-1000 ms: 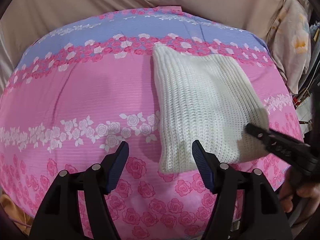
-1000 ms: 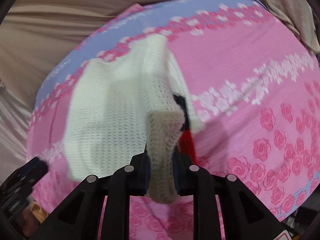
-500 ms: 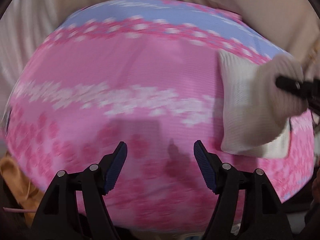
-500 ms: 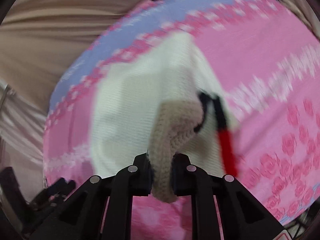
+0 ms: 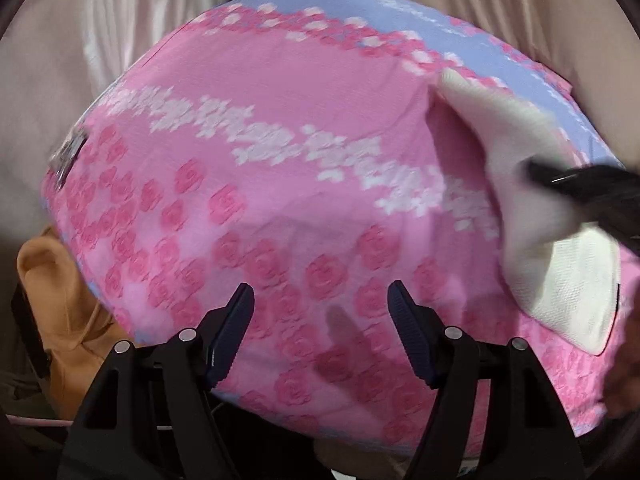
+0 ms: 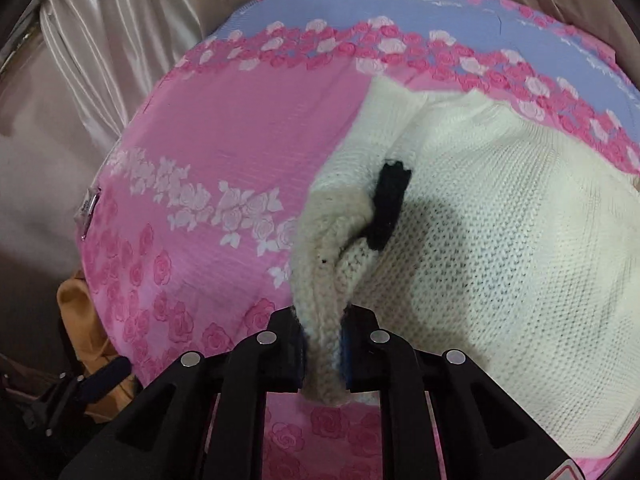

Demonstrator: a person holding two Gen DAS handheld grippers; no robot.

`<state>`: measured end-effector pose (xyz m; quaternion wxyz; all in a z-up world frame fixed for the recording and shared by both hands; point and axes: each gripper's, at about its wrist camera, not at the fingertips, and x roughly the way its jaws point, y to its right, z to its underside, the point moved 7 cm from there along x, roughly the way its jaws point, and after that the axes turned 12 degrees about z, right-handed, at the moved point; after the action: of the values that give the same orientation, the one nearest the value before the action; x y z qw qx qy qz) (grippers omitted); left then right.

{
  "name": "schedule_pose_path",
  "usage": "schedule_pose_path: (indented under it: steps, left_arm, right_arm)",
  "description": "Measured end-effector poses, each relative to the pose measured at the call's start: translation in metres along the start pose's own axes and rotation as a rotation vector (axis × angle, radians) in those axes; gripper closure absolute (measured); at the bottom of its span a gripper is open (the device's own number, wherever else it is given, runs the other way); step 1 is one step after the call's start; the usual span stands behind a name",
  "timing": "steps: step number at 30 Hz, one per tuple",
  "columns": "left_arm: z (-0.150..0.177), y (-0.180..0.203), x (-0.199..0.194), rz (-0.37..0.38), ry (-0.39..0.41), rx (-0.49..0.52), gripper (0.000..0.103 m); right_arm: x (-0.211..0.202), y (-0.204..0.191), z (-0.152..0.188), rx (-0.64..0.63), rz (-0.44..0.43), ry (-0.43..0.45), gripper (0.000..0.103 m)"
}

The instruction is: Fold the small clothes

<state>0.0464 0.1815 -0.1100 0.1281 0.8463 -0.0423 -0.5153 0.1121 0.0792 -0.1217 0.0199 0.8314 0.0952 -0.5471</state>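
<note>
Now swinging cream knit garment rightward across floral sheet, right gripper clenched on its edge, left gripper gaping empty, fold underway.

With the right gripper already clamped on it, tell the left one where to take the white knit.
Take the far pointed corner of the white knit garment, coming in from the left over the pink floral sheet. That edge lies flat and free, while the right gripper already bunches the near edge. The left gripper is open and empty, so it probably just needs to reach across.
</note>
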Motion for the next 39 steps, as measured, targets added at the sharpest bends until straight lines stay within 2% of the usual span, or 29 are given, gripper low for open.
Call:
schedule_pose_path:
  steps: [2,5,7,8,9,10,11,12,14,15,16,17,18,20,23,25,27,29,30,31,33,35,37,39]
  left_arm:
    - [-0.004,0.026,0.000,0.023,0.008,0.052,0.036]
    - [-0.008,0.094,0.002,0.109,0.010,0.175,0.036]
    - [-0.004,0.139,0.006,0.167,-0.002,0.253,0.036]
    - [0.000,0.156,0.009,0.191,-0.008,0.284,0.033]
    - [0.008,0.184,0.016,0.224,-0.023,0.335,0.032]
    - [0.016,0.205,0.022,0.240,-0.041,0.372,0.031]
    - [0.027,0.230,0.032,0.259,-0.071,0.420,0.031]
    - [0.035,0.246,0.038,0.269,-0.086,0.445,0.031]
    - [0.046,0.269,0.048,0.272,-0.102,0.476,0.031]
    - [0.050,0.280,0.053,0.277,-0.105,0.485,0.031]
    - [0.053,0.285,0.057,0.279,-0.114,0.490,0.031]
    - [0.054,0.290,0.060,0.282,-0.123,0.491,0.031]
    - [0.055,0.294,0.063,0.282,-0.128,0.492,0.031]
    - [0.053,0.295,0.066,0.274,-0.121,0.489,0.031]
    - [0.053,0.287,0.069,0.247,-0.117,0.483,0.031]
    - [0.050,0.275,0.073,0.233,-0.118,0.472,0.030]
    - [0.046,0.265,0.077,0.213,-0.124,0.461,0.028]
    - [0.042,0.259,0.077,0.204,-0.124,0.452,0.028]
    - [0.039,0.255,0.076,0.201,-0.119,0.444,0.028]
    - [0.037,0.252,0.075,0.197,-0.113,0.438,0.028]
    - [0.033,0.248,0.074,0.192,-0.102,0.434,0.028]
    - [0.030,0.247,0.073,0.190,-0.093,0.432,0.028]
    - [0.030,0.246,0.075,0.188,-0.096,0.429,0.028]
    - [0.034,0.247,0.079,0.190,-0.111,0.423,0.027]
  right_arm:
    - [-0.027,0.019,-0.008,0.076,-0.045,0.047,0.091]
    - [-0.086,0.073,-0.012,0.222,-0.107,0.163,0.091]
    - [-0.129,0.140,0.007,0.347,-0.074,0.238,0.091]
    - [-0.144,0.181,0.030,0.415,-0.034,0.257,0.091]
    - [-0.148,0.205,0.049,0.454,0.002,0.257,0.091]
    - [-0.146,0.244,0.082,0.513,0.077,0.231,0.091]
    - [-0.139,0.262,0.101,0.546,0.114,0.204,0.091]
    - [-0.117,0.291,0.136,0.589,0.167,0.135,0.090]
    - [-0.074,0.321,0.186,0.616,0.230,0.012,0.089]
    - [-0.066,0.327,0.198,0.641,0.237,-0.008,0.088]
    - [-0.068,0.331,0.205,0.681,0.211,0.015,0.085]
    - [-0.083,0.333,0.206,0.732,0.167,0.072,0.083]
    - [-0.093,0.334,0.205,0.743,0.161,0.105,0.081]
    - [-0.122,0.337,0.197,0.710,0.208,0.179,0.075]
    - [-0.134,0.348,0.186,0.693,0.235,0.200,0.068]
    - [-0.124,0.356,0.182,0.721,0.216,0.178,0.056]
    - [-0.103,0.360,0.170,0.733,0.190,0.144,0.055]
    - [-0.085,0.358,0.155,0.706,0.170,0.125,0.055]
    - [-0.078,0.351,0.150,0.682,0.170,0.119,0.066]
    - [-0.073,0.344,0.139,0.638,0.186,0.108,0.082]
    - [-0.083,0.330,0.119,0.553,0.215,0.138,0.088]
    - [-0.113,0.314,0.094,0.509,0.181,0.232,0.089]
    - [-0.143,0.307,0.077,0.486,0.192,0.317,0.089]
    - [-0.134,0.317,0.080,0.509,0.203,0.296,0.089]
